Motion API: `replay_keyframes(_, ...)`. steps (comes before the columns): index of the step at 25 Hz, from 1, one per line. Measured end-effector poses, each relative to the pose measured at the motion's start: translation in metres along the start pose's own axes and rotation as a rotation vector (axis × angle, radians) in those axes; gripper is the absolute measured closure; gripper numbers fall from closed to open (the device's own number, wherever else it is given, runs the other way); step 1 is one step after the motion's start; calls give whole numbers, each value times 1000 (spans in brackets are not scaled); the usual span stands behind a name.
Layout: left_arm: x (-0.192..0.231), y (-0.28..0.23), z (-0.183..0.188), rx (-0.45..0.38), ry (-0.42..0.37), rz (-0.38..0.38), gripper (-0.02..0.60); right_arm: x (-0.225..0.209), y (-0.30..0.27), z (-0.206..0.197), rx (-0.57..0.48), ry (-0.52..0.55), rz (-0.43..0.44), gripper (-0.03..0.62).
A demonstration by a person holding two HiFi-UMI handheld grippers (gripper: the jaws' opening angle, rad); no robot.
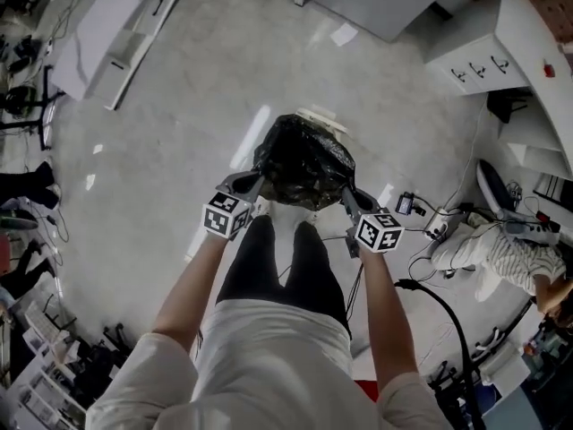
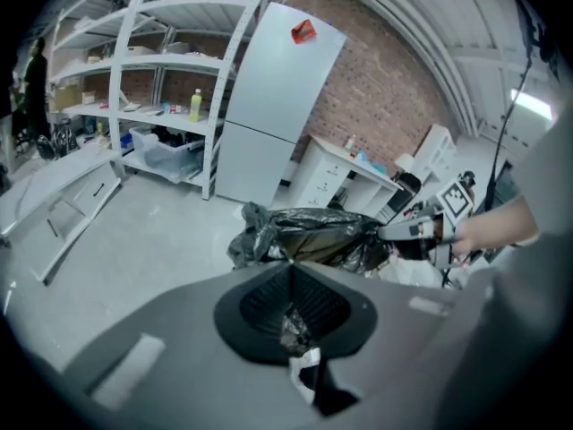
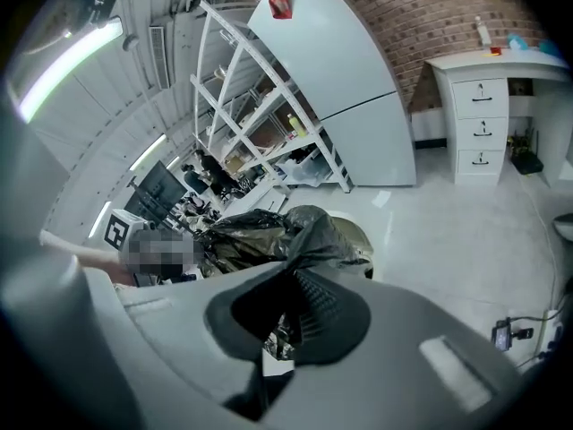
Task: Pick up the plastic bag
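Observation:
A crumpled black plastic bag point(image 1: 300, 161) hangs in front of the person's legs, stretched between both grippers. My left gripper point(image 1: 253, 184) is shut on the bag's left edge, and my right gripper point(image 1: 347, 197) is shut on its right edge. In the left gripper view the bag point(image 2: 309, 236) bulges just past the closed jaws, with a scrap of film pinched between them. The right gripper view shows the bag point(image 3: 260, 236) gathered into its closed jaws the same way. A cream bin rim point(image 3: 369, 238) shows behind the bag.
A white fridge point(image 2: 269, 106) and open shelving point(image 2: 152, 70) stand against the brick wall. White drawer units point(image 3: 483, 106) are to the right. Cables and a power strip point(image 1: 421, 213) lie on the floor at right, near a person in striped clothes point(image 1: 501, 249).

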State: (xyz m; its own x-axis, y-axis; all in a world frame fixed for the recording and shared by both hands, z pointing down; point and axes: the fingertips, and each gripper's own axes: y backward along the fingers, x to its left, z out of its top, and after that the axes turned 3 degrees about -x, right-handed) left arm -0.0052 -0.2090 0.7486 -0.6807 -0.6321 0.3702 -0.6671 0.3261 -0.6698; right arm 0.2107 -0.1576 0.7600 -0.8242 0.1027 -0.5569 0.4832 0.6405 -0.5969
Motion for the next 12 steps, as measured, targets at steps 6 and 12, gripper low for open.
replay_keyframes(6, -31, 24, 23, -5, -46, 1, 575, 18, 31, 20, 1, 27, 7, 592)
replay_keyframes(12, -62, 47, 55, -41, -87, 2, 575, 36, 64, 48, -21, 78, 31, 592)
